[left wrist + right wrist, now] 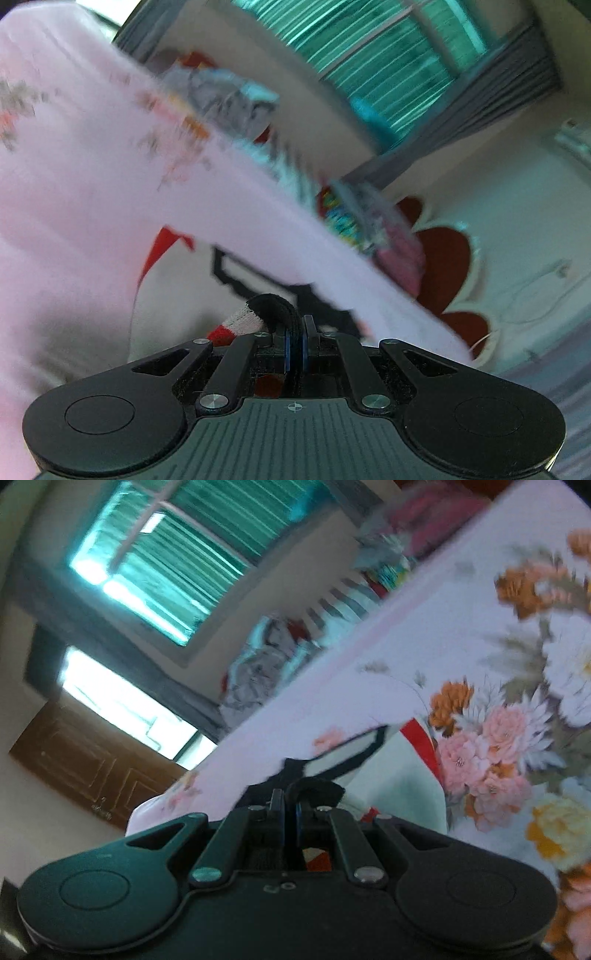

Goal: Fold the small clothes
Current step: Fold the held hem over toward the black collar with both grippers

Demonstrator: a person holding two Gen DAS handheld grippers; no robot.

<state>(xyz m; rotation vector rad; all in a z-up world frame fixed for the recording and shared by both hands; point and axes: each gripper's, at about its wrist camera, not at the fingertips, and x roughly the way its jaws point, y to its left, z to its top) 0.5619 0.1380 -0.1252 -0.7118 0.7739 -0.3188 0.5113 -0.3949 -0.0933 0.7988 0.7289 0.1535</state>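
Note:
A small white garment (173, 295) with red and black markings hangs between both grippers, above the pink floral bedsheet (74, 166). My left gripper (295, 325) is shut on the garment's black edge (275, 306), with a red and white knit bit beside it. In the right wrist view the same garment (391, 779) shows a black outline and a red strip. My right gripper (290, 801) is shut on its black edge (314, 790). Both views are blurred by motion.
Loose clothes (229, 99) are piled at the far edge of the bedsheet (406, 627), and the pile (266, 664) also shows in the right wrist view. A white cloth with red petal shapes (443, 258) lies to the right. Beyond are a teal louvred window (177, 554) and a brown door (85, 760).

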